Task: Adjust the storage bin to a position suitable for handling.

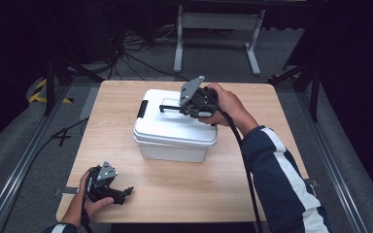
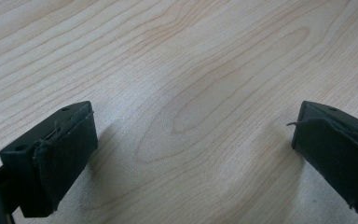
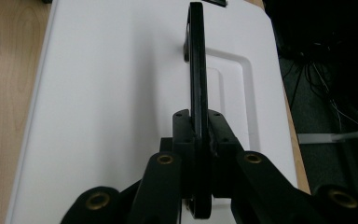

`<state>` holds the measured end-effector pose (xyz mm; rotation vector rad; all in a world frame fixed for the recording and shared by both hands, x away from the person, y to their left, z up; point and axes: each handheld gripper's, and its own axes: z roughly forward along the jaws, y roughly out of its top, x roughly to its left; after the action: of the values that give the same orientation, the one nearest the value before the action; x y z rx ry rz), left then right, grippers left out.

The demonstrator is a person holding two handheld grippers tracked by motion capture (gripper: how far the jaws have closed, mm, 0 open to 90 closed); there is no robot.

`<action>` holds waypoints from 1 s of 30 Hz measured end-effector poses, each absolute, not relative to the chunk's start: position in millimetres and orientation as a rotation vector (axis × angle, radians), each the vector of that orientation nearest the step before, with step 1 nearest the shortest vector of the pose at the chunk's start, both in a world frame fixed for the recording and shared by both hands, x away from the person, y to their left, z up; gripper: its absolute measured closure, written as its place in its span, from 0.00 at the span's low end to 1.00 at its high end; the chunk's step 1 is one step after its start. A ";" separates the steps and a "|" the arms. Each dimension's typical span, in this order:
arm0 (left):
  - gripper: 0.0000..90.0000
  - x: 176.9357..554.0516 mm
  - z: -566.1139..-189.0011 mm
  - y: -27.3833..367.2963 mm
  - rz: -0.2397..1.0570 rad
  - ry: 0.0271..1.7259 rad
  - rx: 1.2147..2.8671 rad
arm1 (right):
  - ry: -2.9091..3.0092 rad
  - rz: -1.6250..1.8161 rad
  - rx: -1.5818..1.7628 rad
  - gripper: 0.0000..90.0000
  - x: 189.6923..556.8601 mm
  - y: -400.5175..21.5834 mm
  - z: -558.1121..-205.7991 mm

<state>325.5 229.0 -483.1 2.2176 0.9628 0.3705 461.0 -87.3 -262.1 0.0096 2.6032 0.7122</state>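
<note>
White box (image 1: 175, 128) sits mid table (image 1: 184, 194). Right claw (image 3: 199, 140) clenched on black handle (image 3: 196, 60), standing up from lid, likely so box can be lifted. Left claw (image 1: 121, 193) rests low near front edge, wide apart, holding nothing, out of the way.

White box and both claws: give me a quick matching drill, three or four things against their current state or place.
Things:
1. left claw
2. right claw
3. black handle
4. side latch

States or places:
A. on the left end of the white box
B. open over bare wooden table
C. raised on edge above the lid
D. shut on the black handle

Pairs: 1-B, 2-D, 3-C, 4-A
</note>
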 end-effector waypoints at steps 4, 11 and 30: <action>0.01 325.8 -482.9 229.2 0.371 0.959 2.222 | 2.597 0.715 0.008 0.94 459.0 -91.3 -259.8; 0.00 326.4 -482.6 229.3 0.367 0.955 2.228 | 2.587 0.728 0.003 0.94 454.0 -102.7 -255.3; 0.00 327.7 -483.2 228.9 0.346 0.950 2.223 | 2.535 0.735 0.076 0.94 436.8 -157.9 -242.9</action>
<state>327.7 228.9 -483.2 2.2229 0.9495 0.3461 436.8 -157.9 -242.9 0.0757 2.5347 0.7345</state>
